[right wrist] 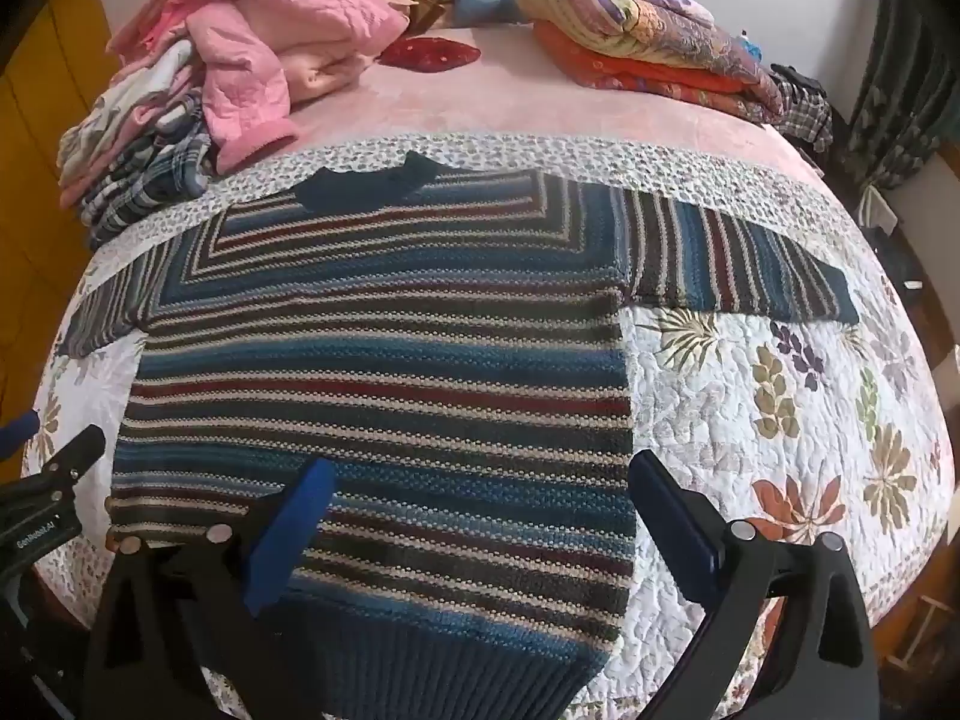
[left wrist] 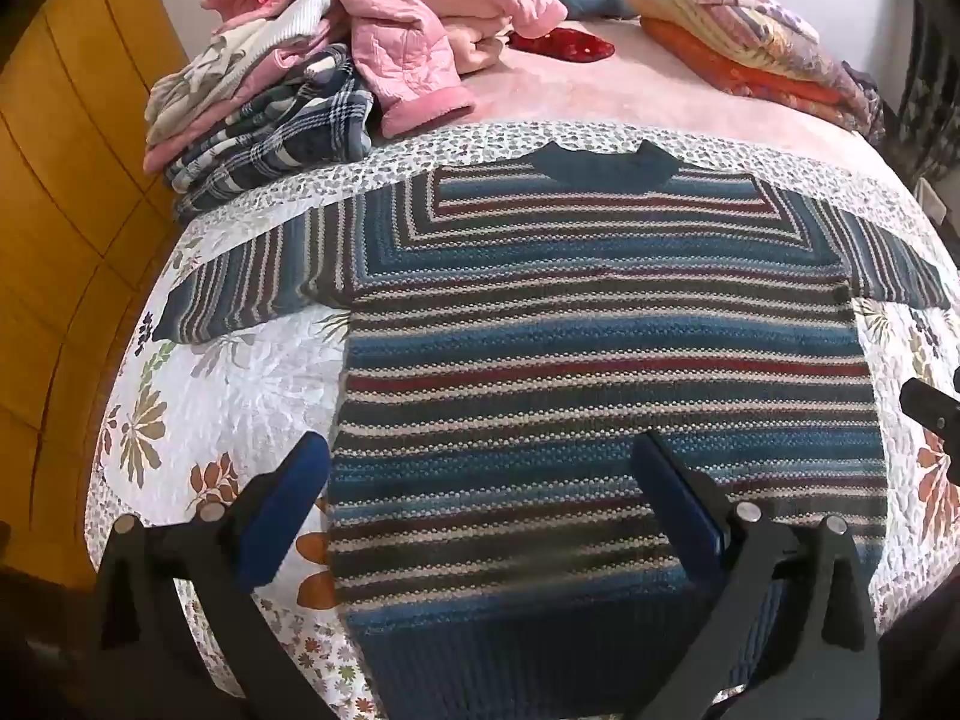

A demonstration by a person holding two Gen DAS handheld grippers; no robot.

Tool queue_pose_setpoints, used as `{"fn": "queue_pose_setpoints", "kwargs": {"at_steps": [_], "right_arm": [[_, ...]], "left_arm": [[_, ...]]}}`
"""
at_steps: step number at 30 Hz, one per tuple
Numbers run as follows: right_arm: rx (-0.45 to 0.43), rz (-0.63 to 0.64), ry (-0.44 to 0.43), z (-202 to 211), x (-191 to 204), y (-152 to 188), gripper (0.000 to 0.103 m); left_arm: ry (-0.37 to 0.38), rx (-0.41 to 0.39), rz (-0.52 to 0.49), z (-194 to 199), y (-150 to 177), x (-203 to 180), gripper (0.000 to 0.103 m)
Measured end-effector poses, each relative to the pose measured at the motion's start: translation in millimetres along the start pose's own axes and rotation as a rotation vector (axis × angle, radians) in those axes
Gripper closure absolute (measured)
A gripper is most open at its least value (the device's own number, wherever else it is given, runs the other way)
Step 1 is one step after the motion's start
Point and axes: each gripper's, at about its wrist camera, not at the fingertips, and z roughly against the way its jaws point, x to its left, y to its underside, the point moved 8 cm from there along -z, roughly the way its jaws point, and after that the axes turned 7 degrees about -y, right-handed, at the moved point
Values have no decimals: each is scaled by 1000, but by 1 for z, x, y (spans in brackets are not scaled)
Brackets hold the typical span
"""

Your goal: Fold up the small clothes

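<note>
The bed [left wrist: 600, 102] fills both views, with a pink plush sheet at the far end and a quilt [left wrist: 240, 372] over the near half, white, stitched in ridges, printed with leaves and flowers. On the quilt my sweater [left wrist: 600, 360] lies flat, collar away from me, sleeves spread to either side, ribbed hem at the near edge. It is a thick knit in blue, maroon, grey and cream stripes, with a plain dark collar. I judge it soft, limp and fairly heavy for its size; it should drape and stretch if lifted by one point, and the nubbly knit ought to grip my pads well. I would pinch a sleeve at its cuff, or the hem at both corners, taking both layers.

At the far left sits a pile [left wrist: 300, 66] of pink quilted and plaid clothes; at the far right, folded blankets [left wrist: 750, 42].

My left gripper [left wrist: 480, 498] hangs spread wide above the hem, holding nothing. My right gripper [right wrist: 480, 504] is likewise spread and empty, straddling the sweater's right edge
</note>
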Motion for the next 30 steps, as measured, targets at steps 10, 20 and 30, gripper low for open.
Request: {"fn": "queue_pose_setpoints", "kwargs": {"at_steps": [10,20,30], "right_arm": [[-17,9,2,1,0,1,4],[-20,9,-12,2,0,0,4],[-23,8,-18,3,0,0,4]], "left_arm": [[-1,-2,-6,-1,2,-2,3],[5,-5,4,-5,1,-3,3],[10,-12,16,-5,1,-2,3]]}}
